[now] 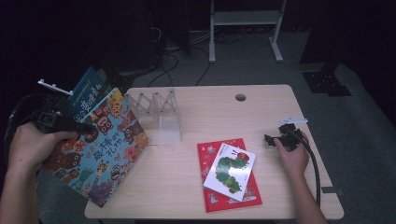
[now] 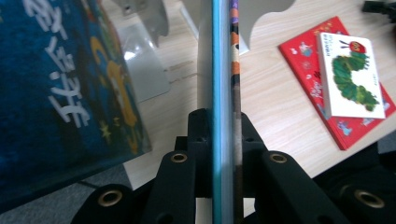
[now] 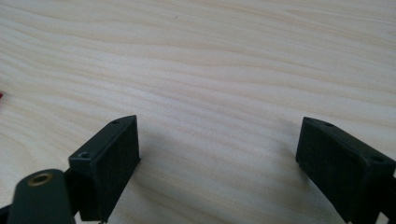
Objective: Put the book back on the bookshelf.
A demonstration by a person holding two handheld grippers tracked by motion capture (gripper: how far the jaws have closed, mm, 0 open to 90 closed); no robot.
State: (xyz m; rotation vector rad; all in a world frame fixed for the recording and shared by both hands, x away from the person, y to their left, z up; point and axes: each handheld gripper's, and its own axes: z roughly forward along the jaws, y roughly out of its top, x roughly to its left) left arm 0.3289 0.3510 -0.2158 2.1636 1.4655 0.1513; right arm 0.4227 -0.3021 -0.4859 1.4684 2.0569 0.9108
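Colourful animals cover the picture book point(image 1: 100, 149) that my left gripper point(image 1: 81, 127) clenches by its edge at the left of the high view, tilted over the table point(image 1: 196, 116) corner so it can swing toward the clear plastic book rack point(image 1: 161, 114) just right of it. That rack stands upright with empty slots. A blue book point(image 1: 88, 88) leans behind. My right gripper point(image 1: 271, 140) rests released, jaws wide over bare wood, beside the red book point(image 1: 229, 196) carrying the caterpillar book point(image 1: 229, 170).

Dim lab — floor cables point(image 1: 177, 58), metal stand point(image 1: 245, 28)
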